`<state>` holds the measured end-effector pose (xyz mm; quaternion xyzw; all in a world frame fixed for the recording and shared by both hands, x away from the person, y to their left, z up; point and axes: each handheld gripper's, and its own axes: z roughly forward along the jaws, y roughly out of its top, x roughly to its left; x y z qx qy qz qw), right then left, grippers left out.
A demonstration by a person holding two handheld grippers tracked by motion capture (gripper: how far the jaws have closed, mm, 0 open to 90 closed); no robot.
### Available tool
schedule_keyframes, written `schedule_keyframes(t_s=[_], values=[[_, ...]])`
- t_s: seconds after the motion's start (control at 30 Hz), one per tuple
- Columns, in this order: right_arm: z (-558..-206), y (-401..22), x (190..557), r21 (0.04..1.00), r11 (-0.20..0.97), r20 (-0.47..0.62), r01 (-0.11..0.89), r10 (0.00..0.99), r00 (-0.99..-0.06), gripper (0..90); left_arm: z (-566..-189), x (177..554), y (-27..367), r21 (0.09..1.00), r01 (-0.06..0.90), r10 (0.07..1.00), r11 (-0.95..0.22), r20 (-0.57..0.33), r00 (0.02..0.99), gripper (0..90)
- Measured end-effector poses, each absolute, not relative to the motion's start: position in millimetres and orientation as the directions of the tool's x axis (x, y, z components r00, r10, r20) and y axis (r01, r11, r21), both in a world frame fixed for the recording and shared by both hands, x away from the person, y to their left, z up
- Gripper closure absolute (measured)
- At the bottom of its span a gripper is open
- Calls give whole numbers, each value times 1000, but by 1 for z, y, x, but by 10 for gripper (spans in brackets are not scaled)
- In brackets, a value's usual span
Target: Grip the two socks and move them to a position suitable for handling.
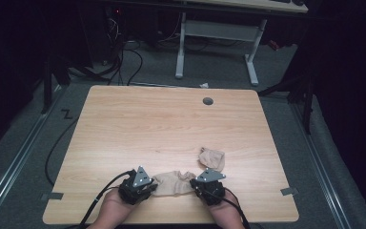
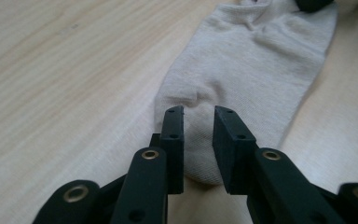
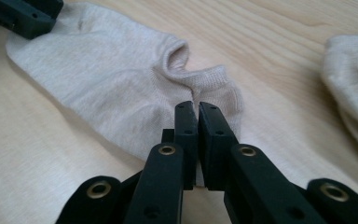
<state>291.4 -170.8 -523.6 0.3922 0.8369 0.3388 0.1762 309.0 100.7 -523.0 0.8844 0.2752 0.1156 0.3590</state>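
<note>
- The sock [image 1: 174, 183] lies flat on the near part of the wooden table [image 1: 138, 124], stretched between our two grippers, its toe towards our left hand and its cuff towards our right.
- A second sock [image 1: 212, 158], crumpled, sits just beyond the right gripper, apart from the one we are handling.
- Our left gripper [image 2: 199, 122] stands over the toe end with its jaws apart. The fabric lies under and between them, but the pads do not press on it.
- Our right gripper [image 3: 198, 114] is at the heel and cuff end. Its jaws are drawn nearly together, and a thin edge of the cuff appears to be pinched between the pads.
- We judge the step in hand to be taking hold of both ends so that the sock can be pulled straight or folded.
- To do it well, we should lower the left jaws until the bottom pad slides under the toe, then close on both layers of fabric, not just the top one.
- We should keep the right grip low and steady while the left closes, so the sock does not drag or bunch across the table.
- A small fold shows by the cuff opening; a light outward pull from both ends should smooth it.
- We should keep clear of the crumpled sock so it does not get caught up.
</note>
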Motion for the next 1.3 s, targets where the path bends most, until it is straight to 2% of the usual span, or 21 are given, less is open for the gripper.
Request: schedule_keyframes(t_s=[0.2, 0.3, 0.37, 0.53, 0.57, 0.67, 0.83, 0.9, 1.1, 1.2, 1.3], values=[[-516, -172, 281, 733, 457, -29, 504, 761, -648, 856, -517, 305, 107, 705, 408, 572, -580, -3, 820, 698], [-504, -183, 285, 777, 405, -35, 482, 792, -609, 833, -510, 309, 114, 745, 399, 603, -535, 6, 798, 670], [-494, -193, 297, 793, 382, -56, 474, 822, -567, 805, -509, 314, 119, 757, 398, 623, -518, 15, 782, 637], [-483, -203, 329, 808, 343, -44, 479, 846, -531, 776, -511, 327, 133, 760, 422, 671, -494, 25, 741, 585], [-484, -208, 345, 798, 329, -36, 505, 862, -505, 708, -511, 330, 138, 765, 435, 688, -475, 15, 725, 578], [-491, -219, 356, 786, 309, -22, 535, 879, -476, 685, -509, 333, 145, 775, 440, 703, -454, 8, 711, 571], [-502, -226, 351, 767, 336, -19, 547, 864, -504, 653, -510, 335, 148, 774, 451, 713, -445, 2, 701, 555], [-507, -226, 343, 748, 385, -64, 540, 852, -520, 640, -511, 336, 147, 773, 452, 714, -445, 2, 700, 542], [-510, -229, 341, 728, 400, -78, 557, 855, -513, 609, -510, 334, 146, 777, 443, 707, -447, 3, 708, 531], [-504, -238, 339, 755, 352, -51, 553, 872, -486, 661, -509, 334, 147, 781, 446, 705, -437, -10, 709, 530], [-500, -248, 337, 757, 335, -69, 561, 895, -442, 806, -509, 334, 146, 787, 441, 702, -432, -13, 712, 530]])
